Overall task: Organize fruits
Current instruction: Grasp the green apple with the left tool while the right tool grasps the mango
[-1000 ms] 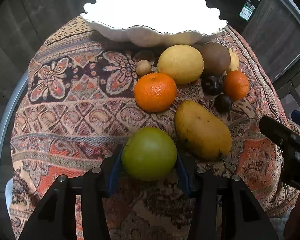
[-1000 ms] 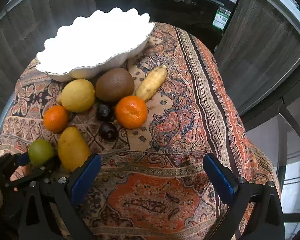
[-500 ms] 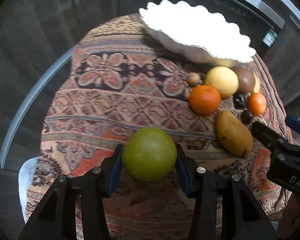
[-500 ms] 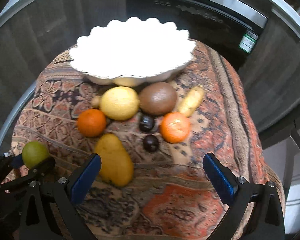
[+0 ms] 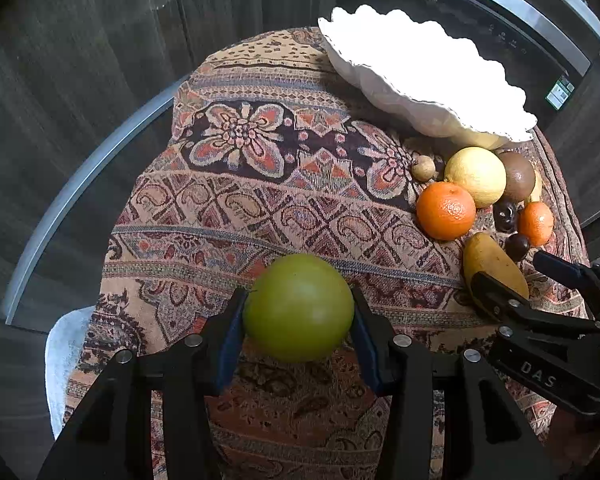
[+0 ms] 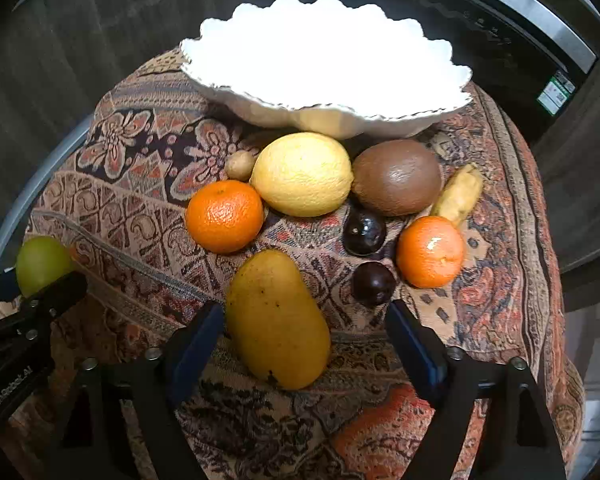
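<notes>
My left gripper [image 5: 298,320] is shut on a round green fruit [image 5: 300,306], held above the patterned cloth, left of the pile. My right gripper [image 6: 302,320] hangs over the yellow mango [image 6: 276,320]. Its jaws are closing with the mango between them, and the right pad still stands clear of it. Behind the mango lie two oranges [image 6: 224,216] [image 6: 430,252], a lemon [image 6: 302,174], a brown kiwi-like fruit [image 6: 396,176] and two dark plums [image 6: 364,232]. The white scalloped bowl [image 6: 328,116] stands at the back; glare hides its inside.
A small tan fruit [image 6: 240,164] and a pale long fruit [image 6: 458,194] flank the pile. The patterned cloth [image 5: 260,208] drapes a round table with a metal rim [image 5: 80,184]. A dark appliance [image 6: 500,40] stands behind the bowl.
The left gripper has carried the green fruit away from the pile toward the left. The right gripper has moved left and down over the mango, and its jaws have narrowed.
</notes>
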`<act>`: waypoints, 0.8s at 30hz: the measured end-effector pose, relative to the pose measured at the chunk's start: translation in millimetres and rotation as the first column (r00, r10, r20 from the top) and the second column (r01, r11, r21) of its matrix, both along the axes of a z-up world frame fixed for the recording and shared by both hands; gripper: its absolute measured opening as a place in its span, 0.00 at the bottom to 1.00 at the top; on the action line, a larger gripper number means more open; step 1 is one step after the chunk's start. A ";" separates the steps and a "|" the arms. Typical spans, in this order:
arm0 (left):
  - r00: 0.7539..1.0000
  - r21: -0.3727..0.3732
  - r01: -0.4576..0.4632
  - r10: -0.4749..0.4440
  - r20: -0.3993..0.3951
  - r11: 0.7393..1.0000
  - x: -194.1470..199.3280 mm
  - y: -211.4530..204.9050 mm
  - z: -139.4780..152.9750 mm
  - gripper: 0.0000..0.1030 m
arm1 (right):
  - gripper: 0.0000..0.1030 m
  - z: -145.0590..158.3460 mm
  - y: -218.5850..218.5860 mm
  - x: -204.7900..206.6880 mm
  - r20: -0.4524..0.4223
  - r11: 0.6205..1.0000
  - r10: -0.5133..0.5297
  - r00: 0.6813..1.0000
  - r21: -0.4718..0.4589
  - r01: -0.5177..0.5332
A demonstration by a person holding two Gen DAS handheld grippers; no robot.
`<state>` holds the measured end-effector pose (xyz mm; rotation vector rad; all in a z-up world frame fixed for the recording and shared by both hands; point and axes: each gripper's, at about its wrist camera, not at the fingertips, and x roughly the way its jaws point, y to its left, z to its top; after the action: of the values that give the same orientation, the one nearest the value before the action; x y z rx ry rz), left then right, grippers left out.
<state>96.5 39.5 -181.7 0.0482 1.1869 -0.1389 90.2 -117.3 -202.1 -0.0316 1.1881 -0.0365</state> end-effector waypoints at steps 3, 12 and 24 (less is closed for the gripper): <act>1.000 0.004 -0.001 0.001 0.001 1.000 0.4 0.3 -0.1 0.47 | 0.67 -7.2 4.4 5.4 -0.015 1.000 0.017 1.000 0.015 -0.017; 1.000 0.010 -0.001 0.001 0.007 1.000 1.2 -0.1 1.9 0.47 | 0.54 -20.2 11.5 6.5 -0.042 0.998 0.049 0.998 0.035 -0.048; 0.998 0.011 0.036 -0.037 0.046 0.999 -3.7 -14.7 19.9 0.47 | 0.53 10.2 -5.2 -9.0 0.008 0.997 0.026 1.000 0.072 -0.026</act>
<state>92.8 24.9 -161.8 0.0814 1.1412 -0.1633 81.2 -122.5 -191.9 0.0168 1.1810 0.0296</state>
